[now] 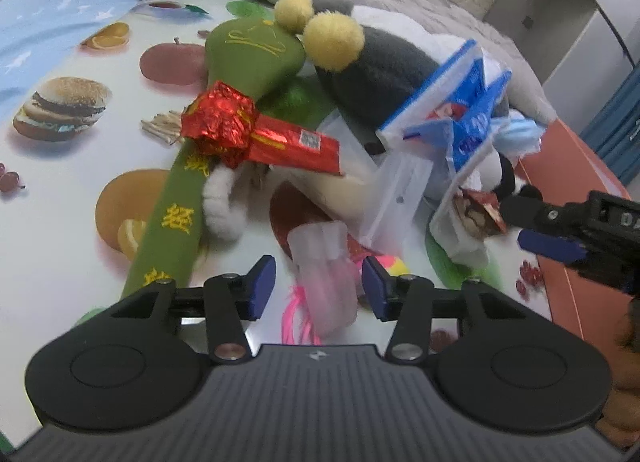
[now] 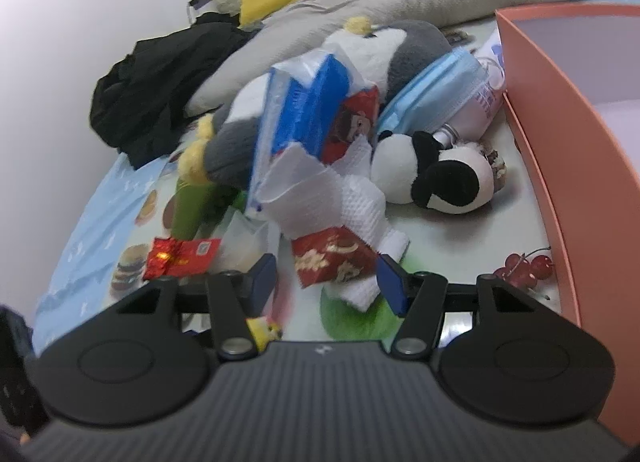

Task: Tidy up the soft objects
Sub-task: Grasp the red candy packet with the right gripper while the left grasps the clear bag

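1. Left gripper: jaws apart, pads clear of the translucent pink pouch between them.
2. Right gripper: jaws apart, straddling the red packet, contact unclear.
3. Orange box walls off the right edge; bare tablecloth left of the pile.

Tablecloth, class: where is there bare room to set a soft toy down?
Free: the tablecloth left of the green plush stick, and the strip between the panda toy and orange box. The middle pile is crowded.
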